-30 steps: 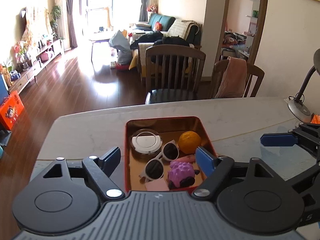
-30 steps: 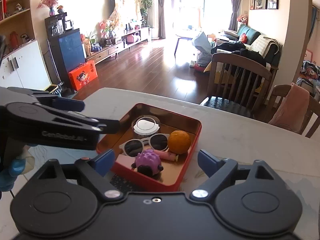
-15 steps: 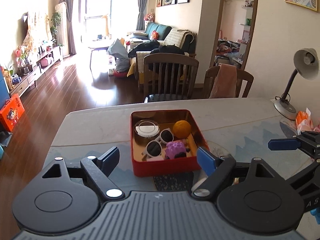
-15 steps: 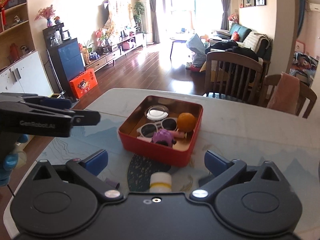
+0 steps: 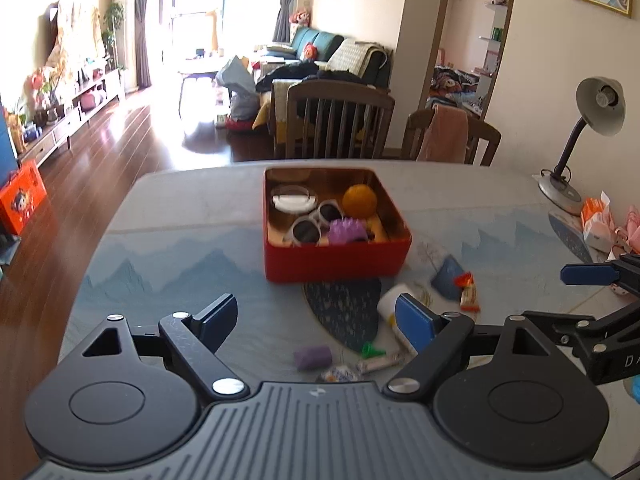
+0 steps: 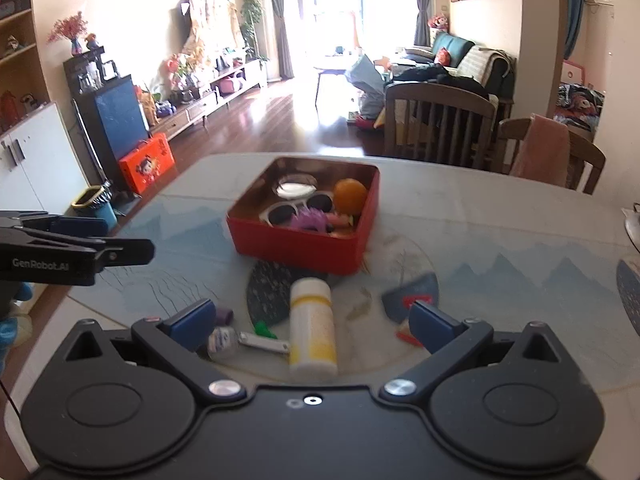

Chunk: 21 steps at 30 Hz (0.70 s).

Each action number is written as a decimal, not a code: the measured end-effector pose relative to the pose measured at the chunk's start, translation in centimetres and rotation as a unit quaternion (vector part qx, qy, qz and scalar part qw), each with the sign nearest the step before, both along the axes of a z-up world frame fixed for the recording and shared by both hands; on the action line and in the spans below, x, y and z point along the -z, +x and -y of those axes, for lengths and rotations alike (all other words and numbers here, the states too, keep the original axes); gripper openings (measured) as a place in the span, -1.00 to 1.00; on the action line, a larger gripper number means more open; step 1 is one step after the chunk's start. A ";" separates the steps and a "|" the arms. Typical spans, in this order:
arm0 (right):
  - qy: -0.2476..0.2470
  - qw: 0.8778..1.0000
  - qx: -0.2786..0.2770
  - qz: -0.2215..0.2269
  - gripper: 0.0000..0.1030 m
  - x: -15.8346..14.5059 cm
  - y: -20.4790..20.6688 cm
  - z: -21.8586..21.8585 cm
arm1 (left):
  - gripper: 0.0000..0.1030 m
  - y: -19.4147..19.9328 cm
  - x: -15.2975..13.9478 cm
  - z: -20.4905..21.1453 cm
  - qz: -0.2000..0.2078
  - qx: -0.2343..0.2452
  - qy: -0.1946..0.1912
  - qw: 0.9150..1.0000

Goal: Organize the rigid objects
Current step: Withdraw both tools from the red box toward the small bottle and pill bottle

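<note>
A red tin box (image 5: pixel 338 261) (image 6: pixel 296 245) stands mid-table and holds white sunglasses (image 5: pixel 316 222), an orange (image 5: pixel 360 199), a purple spiky toy (image 5: pixel 346 232) and a round clear lid (image 5: pixel 294 199). In front of it lie a white and yellow bottle (image 6: pixel 312 326) (image 5: pixel 390 306), a small purple cylinder (image 5: pixel 313 357), a green bit (image 6: pixel 265 329) and a metal clipper (image 6: pixel 264 342). My left gripper (image 5: pixel 316 320) is open and empty, back from the box. My right gripper (image 6: pixel 312 322) is open and empty, above the bottle.
A dark round mat (image 5: pixel 344 308) lies under the small items. A blue pouch (image 5: pixel 448 276) and an orange wrapper (image 5: pixel 468 296) lie right of them. A desk lamp (image 5: pixel 576 140) and snack packets (image 5: pixel 596 220) are at the far right. Wooden chairs (image 5: pixel 340 120) stand behind the table.
Both grippers have pulled back and up from the red box, so it looks smaller. The bottle and small items in front of it have come into view.
</note>
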State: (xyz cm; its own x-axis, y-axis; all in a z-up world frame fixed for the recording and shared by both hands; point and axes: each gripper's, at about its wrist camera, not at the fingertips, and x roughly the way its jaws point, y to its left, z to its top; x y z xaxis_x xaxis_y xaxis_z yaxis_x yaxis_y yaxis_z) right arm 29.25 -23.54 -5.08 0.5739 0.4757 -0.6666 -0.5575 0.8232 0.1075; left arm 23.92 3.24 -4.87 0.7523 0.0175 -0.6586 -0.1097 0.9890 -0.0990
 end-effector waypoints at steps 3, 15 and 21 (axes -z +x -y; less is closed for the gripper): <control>-0.009 1.000 0.005 -0.003 1.00 0.9 -0.4 0.2 | 0.67 -0.4 1.3 0.0 -0.010 -0.006 -0.005 1.000; -0.023 0.999 0.005 -0.032 0.99 4.1 0.3 -0.4 | 0.67 -1.1 7.0 1.5 -0.063 -0.003 0.003 0.998; -0.033 0.998 -0.001 -0.051 0.98 5.7 1.5 -1.5 | 0.67 0.2 9.2 2.3 -0.081 0.003 0.010 0.997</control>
